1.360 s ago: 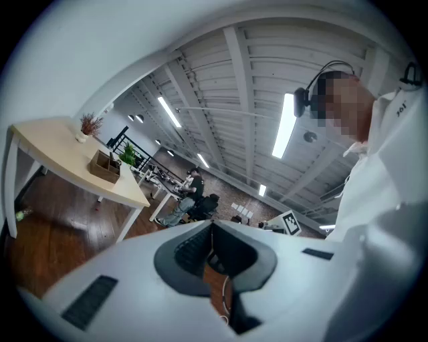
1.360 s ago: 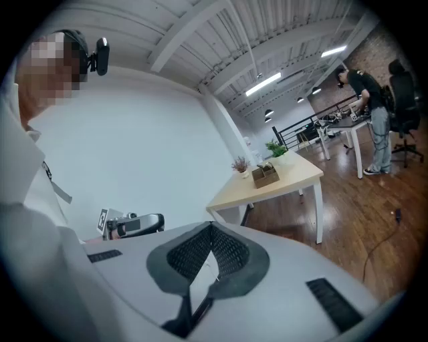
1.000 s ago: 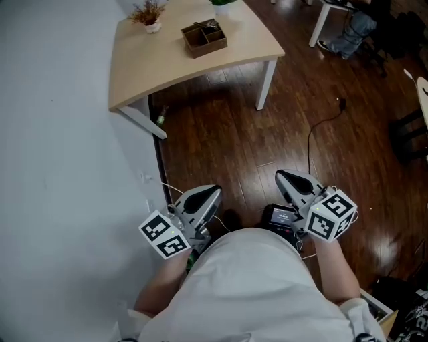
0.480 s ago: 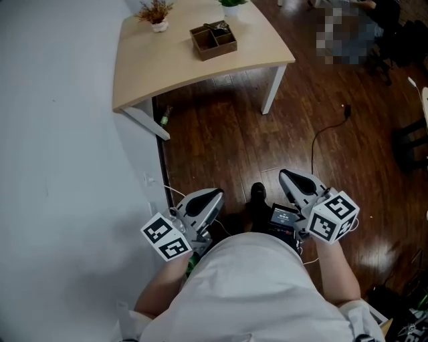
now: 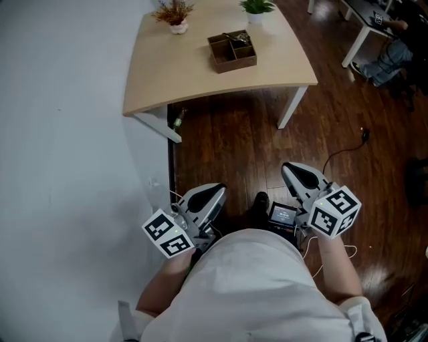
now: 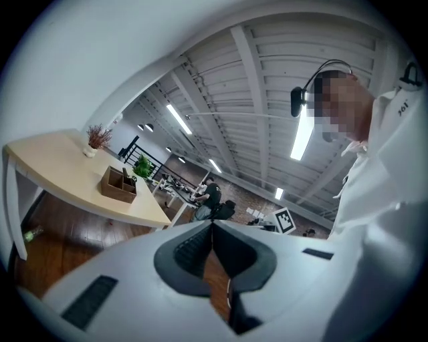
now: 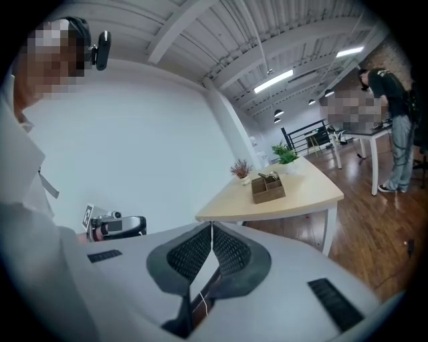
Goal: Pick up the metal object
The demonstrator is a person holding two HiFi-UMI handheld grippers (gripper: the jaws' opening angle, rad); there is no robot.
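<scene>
Left claw, right claw: table ahead

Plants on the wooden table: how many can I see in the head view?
2. A reddish dried plant stands near the table's far left corner; a green plant stands further right, behind the wooden box. More could be hidden beyond the picture's top edge.

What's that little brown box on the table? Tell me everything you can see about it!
The brown box looks wooden, with an open top and inner walls splitting it into compartments. Something small lies in it, too tiny to tell. It stands flat and upright on the pale table, toward its far side, apart from a reddish plant and a green plant. Only the table touches it.
</scene>
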